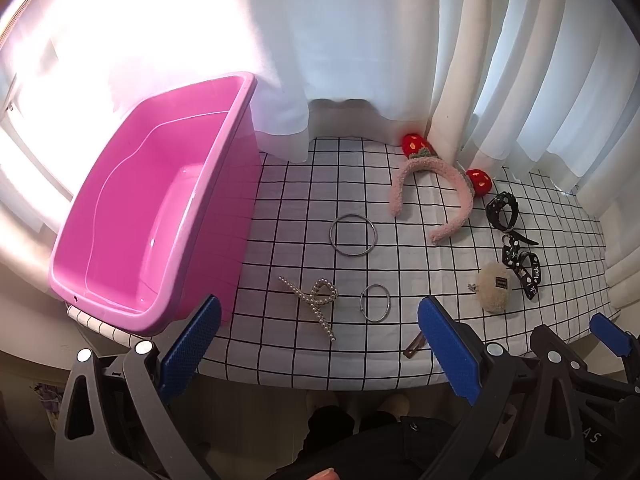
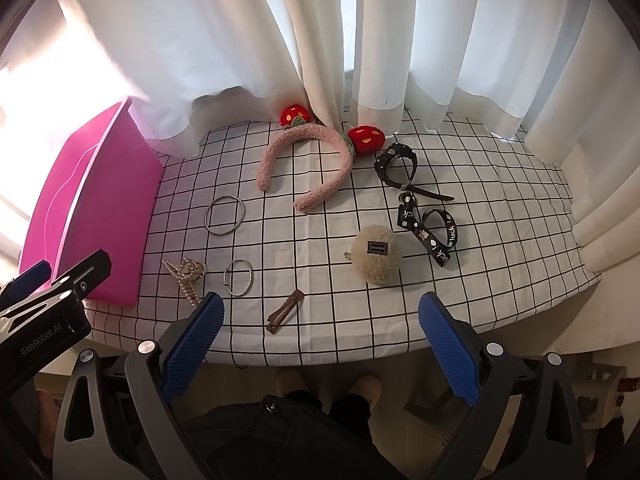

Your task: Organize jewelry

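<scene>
Jewelry: all lies on the grid cloth [image 2: 500, 184], right of your pink bin [image 1: 160, 208].
Bin: nothing inside, sits at cloth's left edge.
Rings: big ring [image 1: 353, 235] behind small ring [image 1: 375, 303], apart.
Pearl clip [image 1: 316, 302]: just left of small ring.
Headband [image 2: 308, 164]: at the back, w/ red strawberries.
Left gripper [image 1: 318, 344]: jaws wide apart, holds nothing.
Right gripper [image 2: 320, 340]: wide apart too, holds nothing; brown clip [image 2: 285, 311] lies between its fingers.

Right claw [image 2: 320, 340] open over near edge of checkered surface [image 2: 500, 208], brown hair clip [image 2: 285, 311] just ahead, fluffy beige clip [image 2: 376, 254], pink headband [image 2: 306, 160], pink bin [image 2: 92, 208] far left.
</scene>
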### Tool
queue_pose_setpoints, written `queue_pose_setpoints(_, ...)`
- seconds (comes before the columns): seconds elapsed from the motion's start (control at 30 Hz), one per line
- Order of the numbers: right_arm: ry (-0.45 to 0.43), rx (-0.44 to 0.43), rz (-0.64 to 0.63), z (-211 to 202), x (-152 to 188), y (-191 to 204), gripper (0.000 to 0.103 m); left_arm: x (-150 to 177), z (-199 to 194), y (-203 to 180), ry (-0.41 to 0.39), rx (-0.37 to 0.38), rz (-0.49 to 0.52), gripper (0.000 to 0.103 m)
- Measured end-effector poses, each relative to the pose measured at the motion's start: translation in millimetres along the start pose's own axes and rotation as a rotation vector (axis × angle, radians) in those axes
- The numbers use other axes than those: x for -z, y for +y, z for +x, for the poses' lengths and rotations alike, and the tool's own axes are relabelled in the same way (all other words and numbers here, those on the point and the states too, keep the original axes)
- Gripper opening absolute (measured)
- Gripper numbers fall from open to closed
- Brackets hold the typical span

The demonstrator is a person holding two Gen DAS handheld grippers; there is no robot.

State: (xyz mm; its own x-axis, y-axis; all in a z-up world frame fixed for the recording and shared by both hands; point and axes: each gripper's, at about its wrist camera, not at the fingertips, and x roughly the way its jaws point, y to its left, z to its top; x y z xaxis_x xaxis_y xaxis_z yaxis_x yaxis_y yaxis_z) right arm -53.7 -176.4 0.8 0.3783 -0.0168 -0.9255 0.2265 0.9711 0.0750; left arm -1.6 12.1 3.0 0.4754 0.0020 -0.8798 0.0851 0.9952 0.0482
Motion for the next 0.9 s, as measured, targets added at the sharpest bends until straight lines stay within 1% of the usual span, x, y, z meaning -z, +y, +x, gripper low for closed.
queue_pose_setpoints(0.9, -0.006, -0.004, 0.01, 0.7, 0.2, -4.5, 0.093, -0.7, 0.8, -4.4, 0.002, -0.008, 0.007, 0.097)
